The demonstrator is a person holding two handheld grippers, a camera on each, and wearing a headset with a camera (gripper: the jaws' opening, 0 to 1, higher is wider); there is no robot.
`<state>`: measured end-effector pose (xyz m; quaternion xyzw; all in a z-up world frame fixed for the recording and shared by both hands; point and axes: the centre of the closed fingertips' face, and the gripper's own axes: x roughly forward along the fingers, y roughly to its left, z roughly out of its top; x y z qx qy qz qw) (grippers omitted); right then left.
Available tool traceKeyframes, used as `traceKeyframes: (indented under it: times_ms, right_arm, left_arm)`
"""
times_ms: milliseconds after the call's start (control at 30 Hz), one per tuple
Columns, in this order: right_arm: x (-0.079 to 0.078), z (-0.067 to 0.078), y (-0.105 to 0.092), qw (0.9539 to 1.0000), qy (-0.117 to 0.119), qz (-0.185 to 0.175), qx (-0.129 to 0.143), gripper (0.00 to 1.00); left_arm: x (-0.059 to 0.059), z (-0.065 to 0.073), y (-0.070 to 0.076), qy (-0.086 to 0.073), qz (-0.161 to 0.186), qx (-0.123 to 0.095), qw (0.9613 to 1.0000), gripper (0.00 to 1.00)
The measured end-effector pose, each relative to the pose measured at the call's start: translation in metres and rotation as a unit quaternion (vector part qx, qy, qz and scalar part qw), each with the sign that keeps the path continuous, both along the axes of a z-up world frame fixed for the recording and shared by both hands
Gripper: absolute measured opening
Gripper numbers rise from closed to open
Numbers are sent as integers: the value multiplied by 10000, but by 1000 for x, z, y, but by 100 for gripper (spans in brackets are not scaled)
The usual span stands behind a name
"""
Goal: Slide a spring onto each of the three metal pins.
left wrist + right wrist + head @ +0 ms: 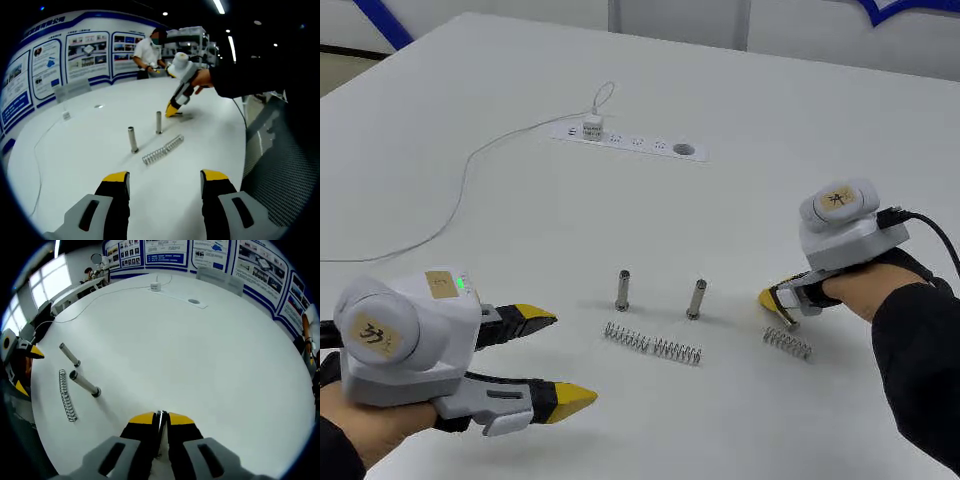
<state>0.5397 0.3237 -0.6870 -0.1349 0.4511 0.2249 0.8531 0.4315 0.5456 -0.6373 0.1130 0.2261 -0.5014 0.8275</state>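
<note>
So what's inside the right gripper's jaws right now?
A thin metal rod, likely the third pin, sits clamped between the right gripper's shut yellow tips. The jaws cover most of its length, so its full shape is hidden.

Bench (800, 110): smooth matt white surface. Pin (623, 290): dull grey metal, smooth. Spring (652, 344): bright coiled metal wire. Left gripper (563, 358): matt white and grey plastic shell, yellow tips. Power strip (630, 141): white plastic, faintly glossy.
</note>
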Motion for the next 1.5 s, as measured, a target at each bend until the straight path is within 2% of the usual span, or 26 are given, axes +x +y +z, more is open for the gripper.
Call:
traceKeyframes:
  times_ms: [167,233,267,367,467,533,800,1100,1367,1433,1500]
  right_arm:
    - [1,0,-2,9999,-114,32,-63,9]
    - [5,0,-3,9995,-273,-126,118,9]
    - [4,0,-4,9994,-250,-184,150,9]
    - [2,2,-6,9994,-274,-189,0,9]
    - [-1,15,-4,9990,-377,-201,127,9]
    - [0,19,-6,9988,-439,-189,103,9]
    - [-17,38,-8,9975,-671,-201,136,9]
    - [-26,44,-13,9954,-855,-323,270,9]
    - [-30,45,-10,9940,-951,-350,418,9]
    - [-31,50,-6,9920,-1090,-329,554,9]
    - [-31,49,-6,9920,-1067,-351,571,9]
  left_arm:
    - [0,0,0,-4,-3,1,10000,58]
    - [0,1,-1,-20,-9,4,10000,58]
    - [0,1,-1,-23,-9,6,10000,58]
    - [0,2,0,-38,-1,12,10000,57]
    - [0,3,1,-52,6,2,10000,57]
    - [0,3,0,-57,-8,5,10000,57]
    - [-1,4,-1,-87,-49,14,9999,56]
    - [-2,6,-2,-111,-92,41,9999,56]
    - [-2,5,-2,-102,-97,53,9999,56]
    - [-1,5,-2,-102,-89,52,9999,56]
    - [-1,4,-2,-96,-84,51,9999,56]
